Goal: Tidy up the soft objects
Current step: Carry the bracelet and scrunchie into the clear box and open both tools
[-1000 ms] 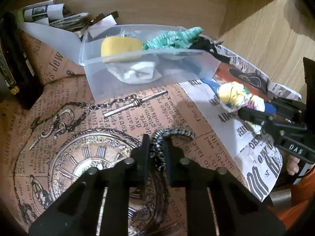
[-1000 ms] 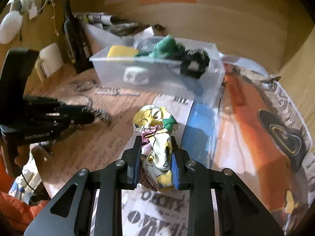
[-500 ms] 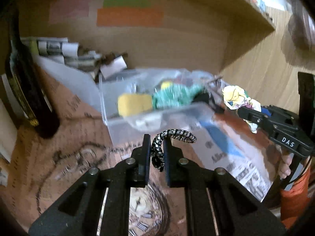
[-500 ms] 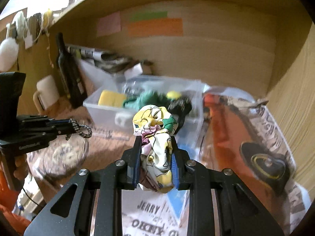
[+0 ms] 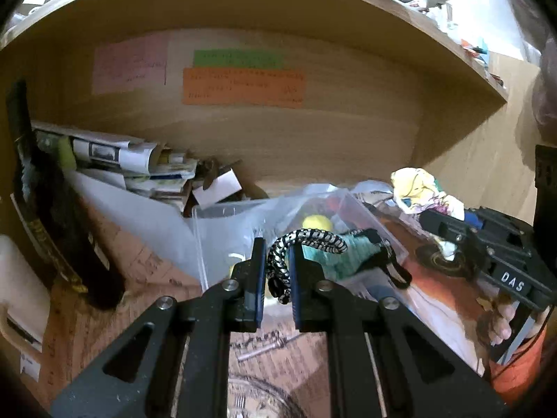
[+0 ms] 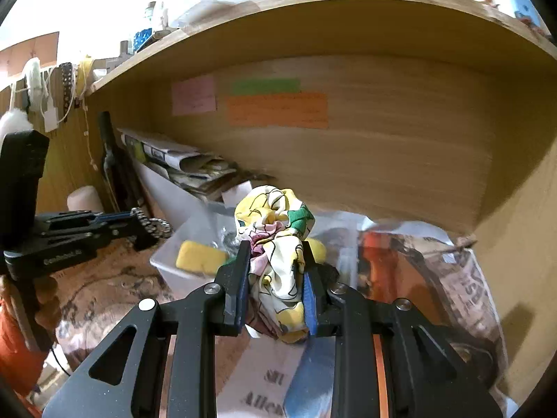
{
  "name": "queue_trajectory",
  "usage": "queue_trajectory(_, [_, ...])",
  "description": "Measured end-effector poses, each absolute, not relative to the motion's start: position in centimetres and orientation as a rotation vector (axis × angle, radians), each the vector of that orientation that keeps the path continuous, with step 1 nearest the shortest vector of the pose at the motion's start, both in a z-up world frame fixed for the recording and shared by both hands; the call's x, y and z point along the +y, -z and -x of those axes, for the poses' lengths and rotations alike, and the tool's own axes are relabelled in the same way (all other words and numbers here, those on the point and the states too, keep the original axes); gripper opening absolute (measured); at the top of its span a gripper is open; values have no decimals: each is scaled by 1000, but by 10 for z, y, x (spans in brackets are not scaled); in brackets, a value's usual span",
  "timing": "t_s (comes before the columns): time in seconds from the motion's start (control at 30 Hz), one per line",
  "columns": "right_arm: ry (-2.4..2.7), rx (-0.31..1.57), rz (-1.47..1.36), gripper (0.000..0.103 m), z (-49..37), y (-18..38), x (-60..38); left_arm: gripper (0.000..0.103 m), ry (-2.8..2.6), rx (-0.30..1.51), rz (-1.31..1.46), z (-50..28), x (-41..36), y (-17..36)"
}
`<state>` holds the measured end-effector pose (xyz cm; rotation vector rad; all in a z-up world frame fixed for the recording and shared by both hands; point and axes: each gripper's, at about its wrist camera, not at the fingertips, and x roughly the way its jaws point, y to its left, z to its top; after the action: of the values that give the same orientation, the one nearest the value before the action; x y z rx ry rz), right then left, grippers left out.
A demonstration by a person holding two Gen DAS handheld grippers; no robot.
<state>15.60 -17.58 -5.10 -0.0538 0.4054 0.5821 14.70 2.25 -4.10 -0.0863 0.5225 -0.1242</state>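
Note:
My left gripper [image 5: 275, 261] is shut on a black-and-white braided cord [image 5: 306, 242] and holds it above the near rim of a clear plastic bin [image 5: 216, 240]. My right gripper [image 6: 275, 275] is shut on a crumpled yellow, white and green cloth [image 6: 275, 230], raised near the bin [image 6: 167, 261]. The bin holds a yellow sponge [image 6: 200, 257], a green knitted piece [image 5: 351, 247] and a black item. The right gripper and its cloth [image 5: 421, 188] show at the right of the left wrist view. The left gripper and its cord [image 6: 153, 224] show at the left of the right wrist view.
The bin stands on a table covered with printed paper [image 6: 104, 289] under a wooden shelf [image 6: 348, 21]. Folded newspapers [image 5: 115, 160] and a dark bottle [image 5: 52, 216] stand at the back left. Coloured notes [image 5: 243, 87] are stuck on the back panel.
Both grippers have risen and moved forward toward the bin with their loads still held. The views have tilted up to show the back panel and shelf.

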Motion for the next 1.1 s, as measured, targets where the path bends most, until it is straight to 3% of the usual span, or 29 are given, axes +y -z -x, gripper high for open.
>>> queue_trajectory(0.7, [-612, 638, 78, 23, -234, 94, -132, 13, 69, 730, 60, -250, 14, 100])
queue_trajectory(0.9, [-583, 664, 111, 31, -238, 104, -126, 46, 89, 783, 70, -252, 15, 111])
queue_trajectory(1.1, [-573, 674, 128, 51, -238, 104, -126, 52, 108, 768, 47, -235, 14, 104])
